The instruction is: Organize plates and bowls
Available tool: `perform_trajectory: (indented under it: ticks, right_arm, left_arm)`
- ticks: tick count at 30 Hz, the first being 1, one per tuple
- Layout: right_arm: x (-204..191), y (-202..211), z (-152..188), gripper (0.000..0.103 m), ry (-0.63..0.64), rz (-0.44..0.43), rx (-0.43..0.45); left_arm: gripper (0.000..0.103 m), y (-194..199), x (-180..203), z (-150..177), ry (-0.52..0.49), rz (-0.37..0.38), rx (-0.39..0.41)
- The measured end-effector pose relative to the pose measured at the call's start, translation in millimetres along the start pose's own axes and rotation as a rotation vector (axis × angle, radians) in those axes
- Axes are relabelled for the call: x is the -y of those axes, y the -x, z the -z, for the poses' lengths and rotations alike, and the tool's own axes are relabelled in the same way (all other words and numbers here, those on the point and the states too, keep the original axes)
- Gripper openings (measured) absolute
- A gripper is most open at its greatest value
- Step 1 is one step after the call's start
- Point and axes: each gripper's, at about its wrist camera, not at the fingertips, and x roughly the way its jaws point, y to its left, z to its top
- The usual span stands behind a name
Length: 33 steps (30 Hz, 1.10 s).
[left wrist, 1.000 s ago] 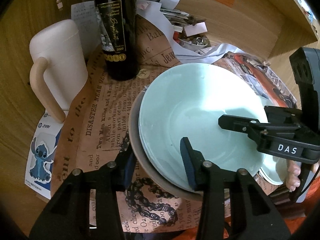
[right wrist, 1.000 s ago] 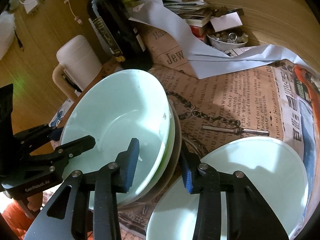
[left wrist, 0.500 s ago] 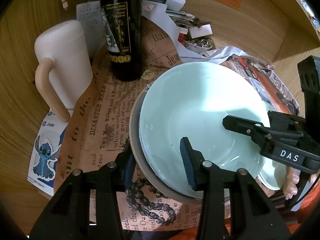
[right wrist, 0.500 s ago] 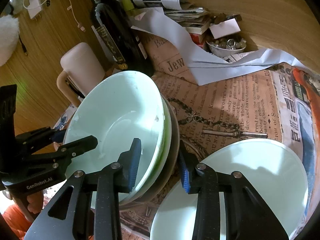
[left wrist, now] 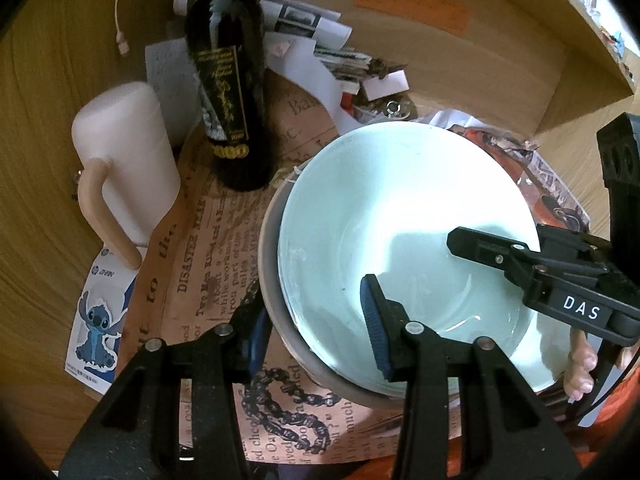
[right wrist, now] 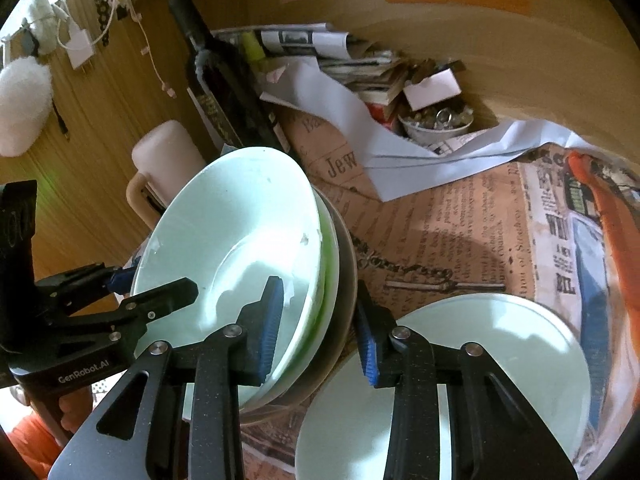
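Stack: I see the stack (left wrist: 400, 216) at centre right of the left wrist view and centre left of the right one. A pale bowl (right wrist: 236, 240) is on top, a green-edged dish (right wrist: 329, 280) under it, and a grey bowl (left wrist: 269, 256) is at the bottom. It looks tilted, apparently carried between my two tools, though the fisheye may exaggerate this.

Left gripper: my left gripper (left wrist: 316, 320) straddles the stack's near rim, one pad inside the pale bowl and the other outside the grey one. The jaws look closed onto the rim, so I judge they are gripping the stack.

Right gripper: my right gripper (right wrist: 318, 326) brackets the opposite rim, one pad over the pale bowl and one outside the grey bowl. I cannot tell whether its pads actually press.

Plate: a pale plate (right wrist: 500, 352) lies flat at lower right of the right view, just beside the stack.

Doing it well: I'd keep both rims level, move both hands together, and lower slowly so the nested pieces don't slide.

Hazards: the bottle (left wrist: 228, 92) and the mug (left wrist: 128, 160) stand at upper left of the left view, near the stack; I'd avoid swinging that way.

Surface: printed newspaper (right wrist: 460, 224) covers the table and may slip under the dishes.
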Motion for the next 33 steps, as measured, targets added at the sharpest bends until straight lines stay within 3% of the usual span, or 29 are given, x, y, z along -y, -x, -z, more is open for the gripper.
perform_trajectory:
  ticks: [33]
  right_arm:
    - [54.4, 99.0, 32.6, 0.031, -0.096, 0.114, 0.152]
  left_arm:
    - [0.043, 27.4, 102.4, -20.7, -0.175, 0.106, 0.097]
